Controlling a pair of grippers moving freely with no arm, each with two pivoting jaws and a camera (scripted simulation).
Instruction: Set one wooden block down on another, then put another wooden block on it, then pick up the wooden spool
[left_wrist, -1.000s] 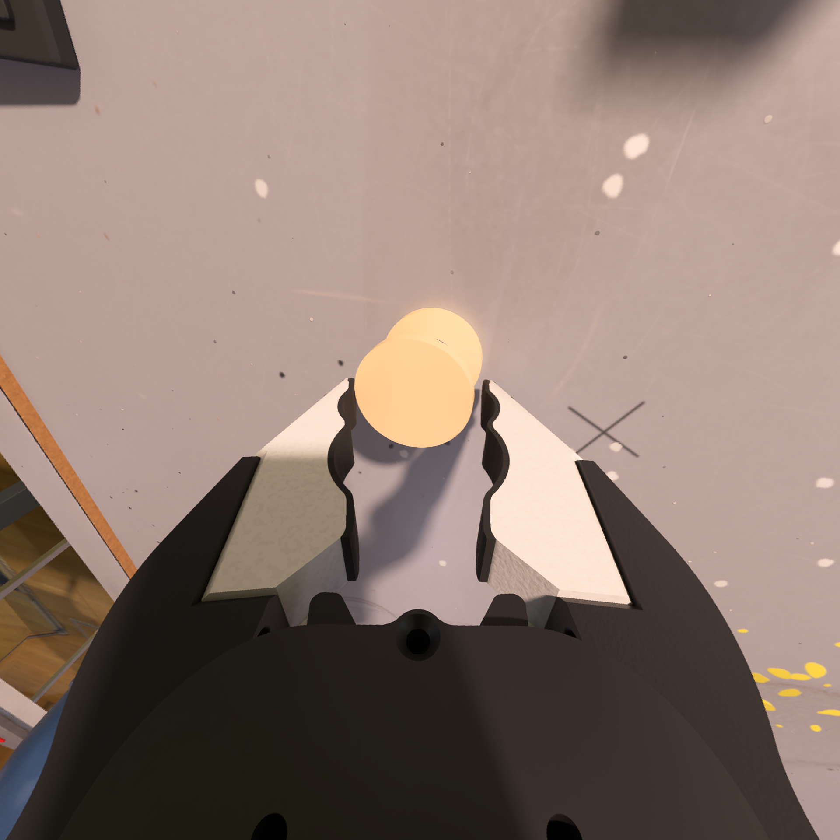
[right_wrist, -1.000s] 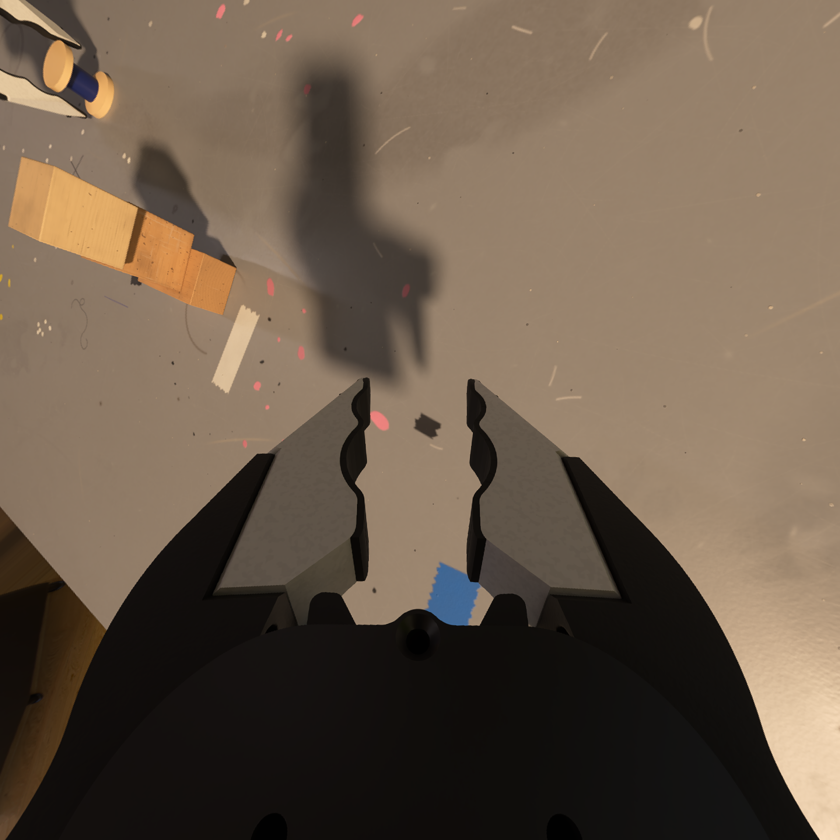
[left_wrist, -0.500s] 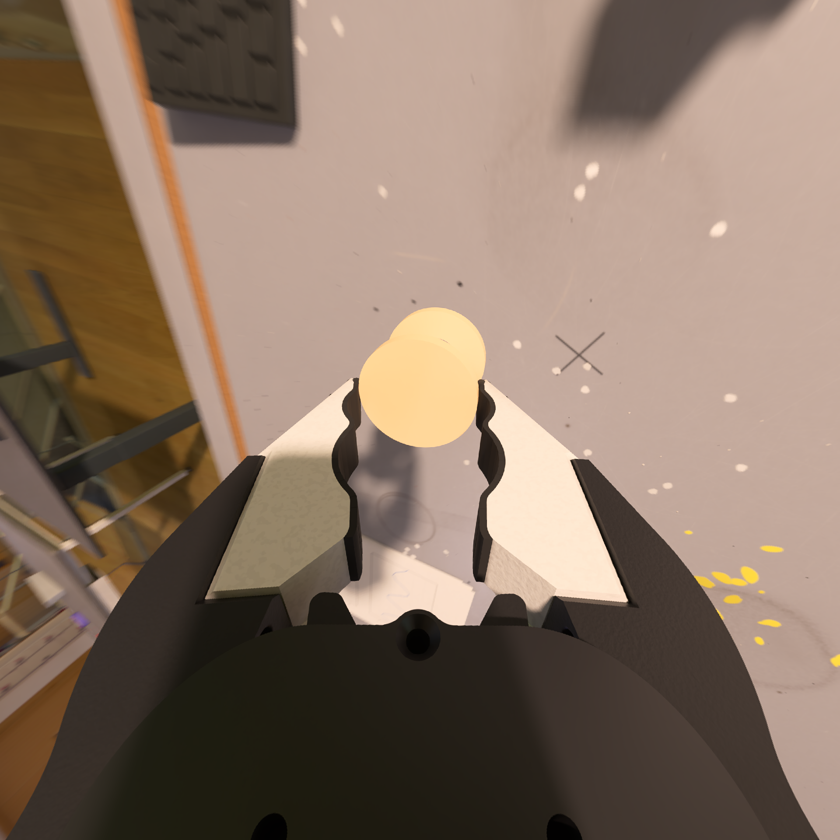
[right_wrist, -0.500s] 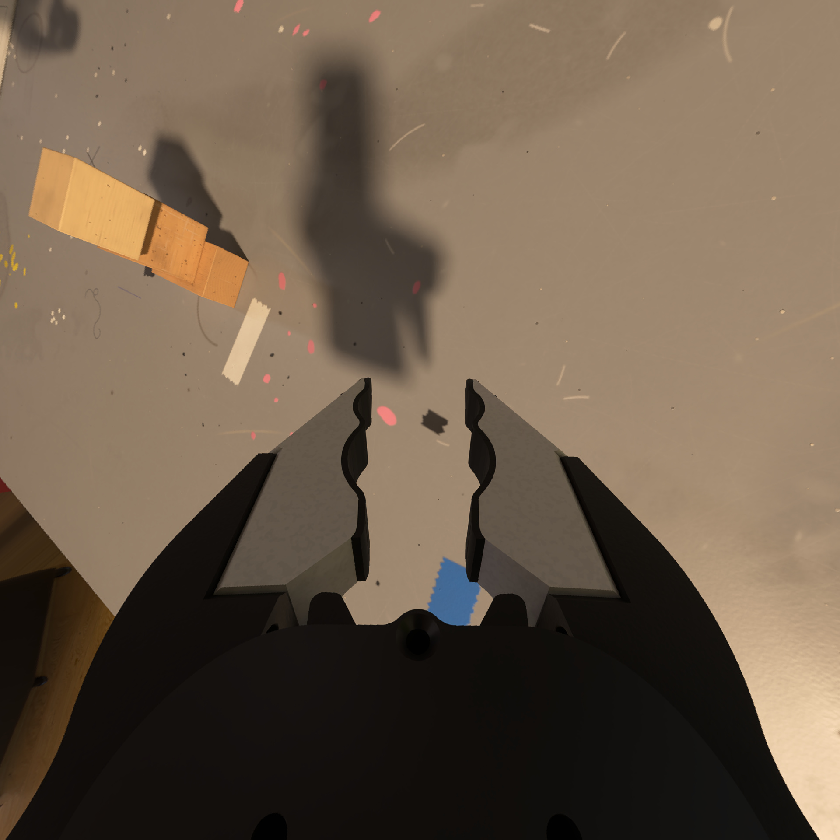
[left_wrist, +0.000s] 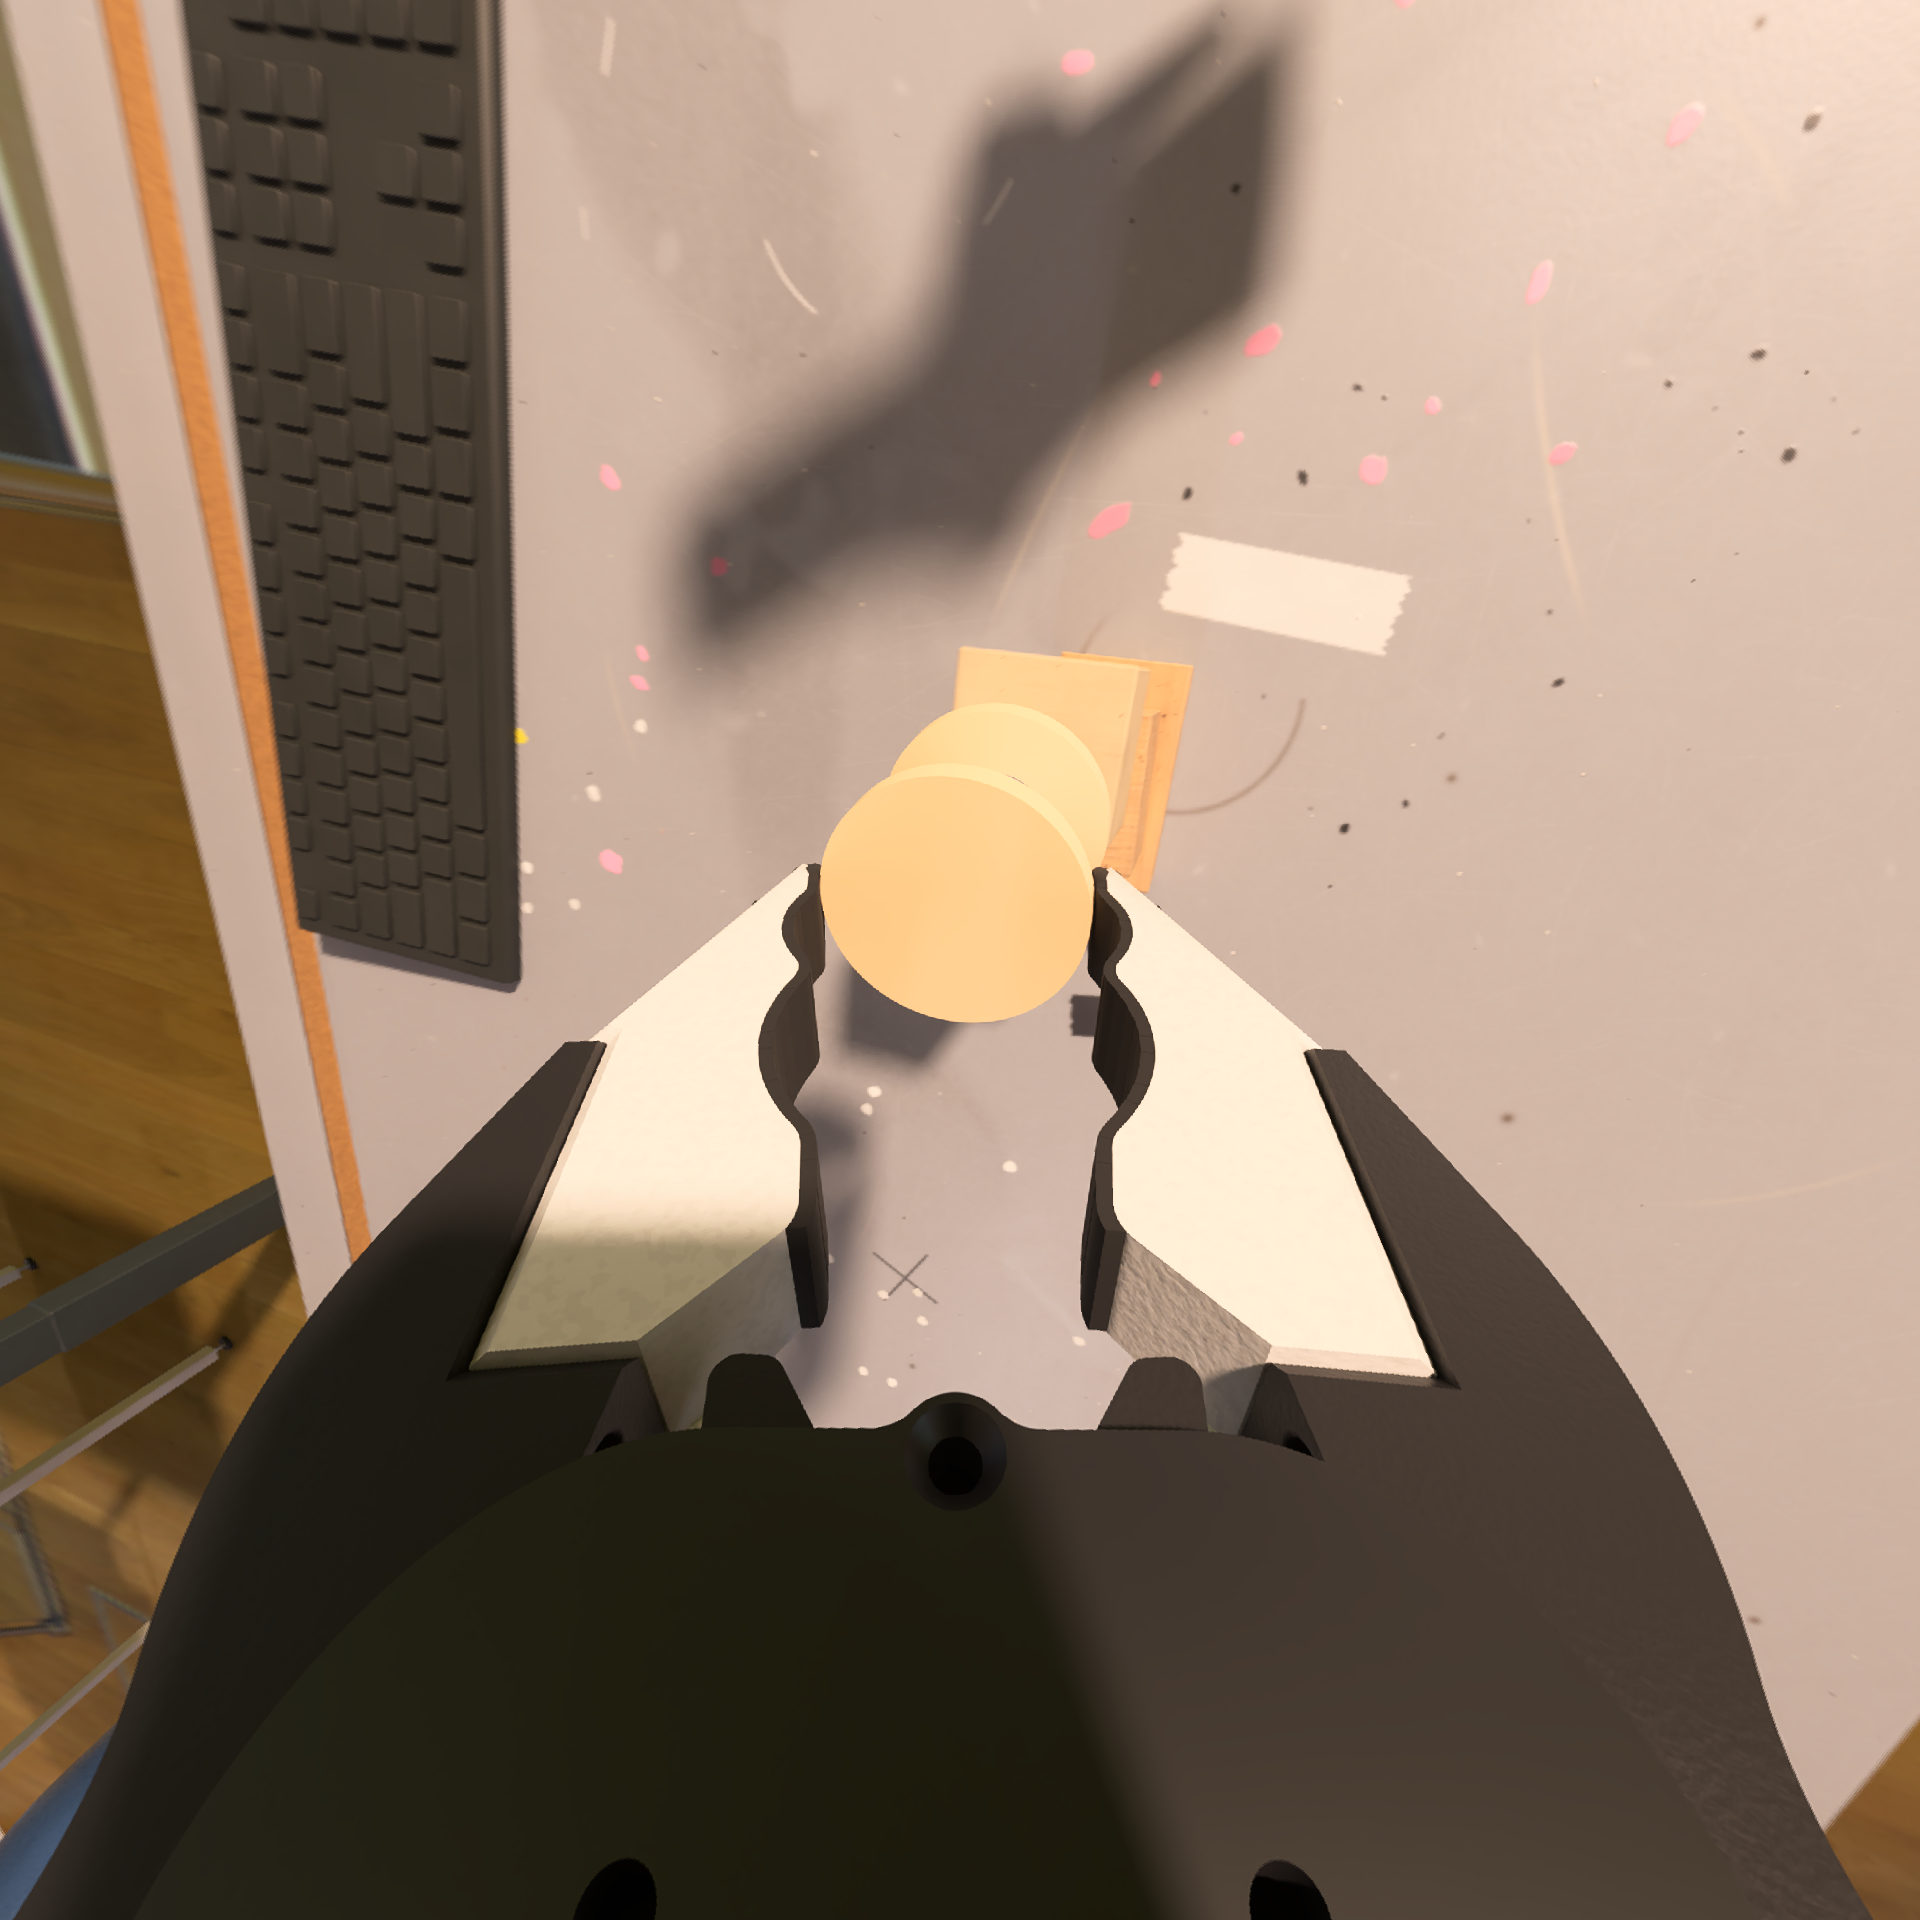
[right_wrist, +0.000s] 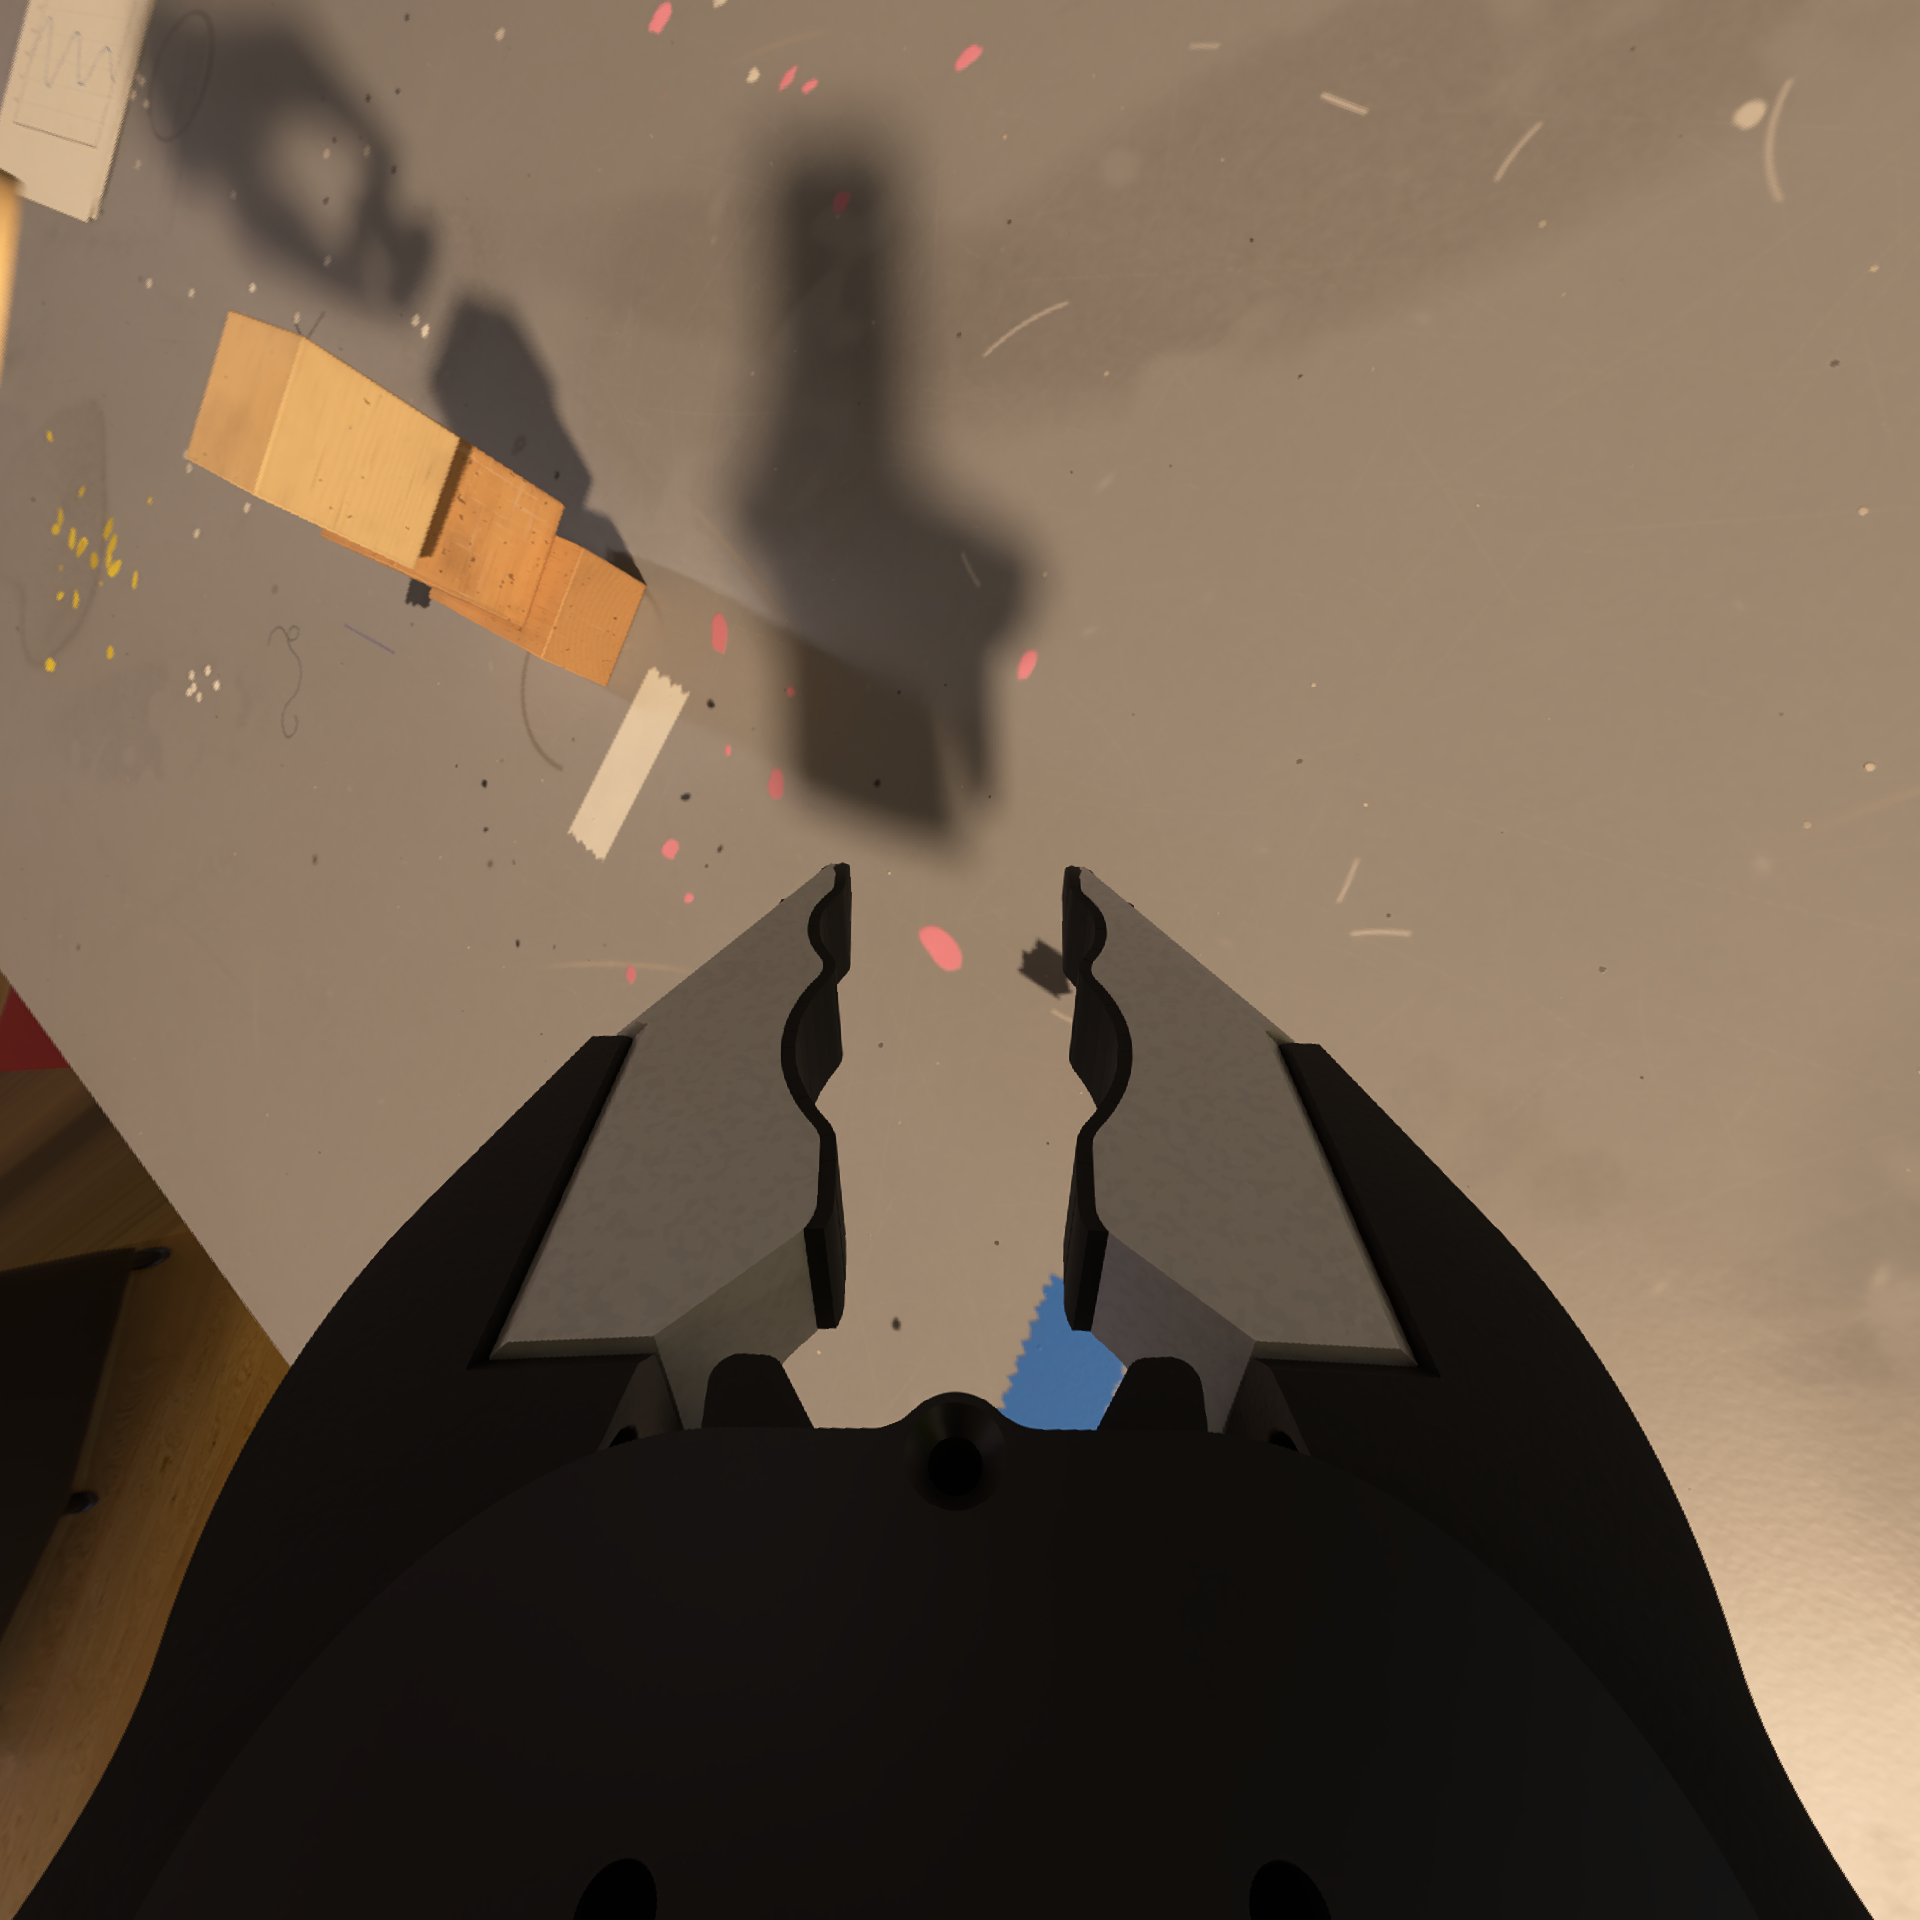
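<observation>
My left gripper (left_wrist: 954, 894) is shut on the wooden spool (left_wrist: 956, 894) and holds it well above the table, its round end facing the camera. Behind and below the spool the stack of wooden blocks (left_wrist: 1132, 727) shows from above, mostly hidden by the spool. In the right wrist view the stack of three wooden blocks (right_wrist: 416, 494) stands at the upper left, seen from its side. My right gripper (right_wrist: 956, 883) is open and empty, high over bare table, far right of the stack.
A dark keyboard (left_wrist: 364, 468) lies along the table's left edge (left_wrist: 208, 520). A strip of pale tape (left_wrist: 1283, 592) lies just beyond the stack; it also shows in the right wrist view (right_wrist: 629, 764). A paper sheet (right_wrist: 62, 104) and a blue tape piece (right_wrist: 1060, 1371) lie on the table.
My left gripper has risen and swung with the spool, bringing the keyboard and the block stack into its view. The right gripper drifted slightly; the spool and left fingers left its view.
</observation>
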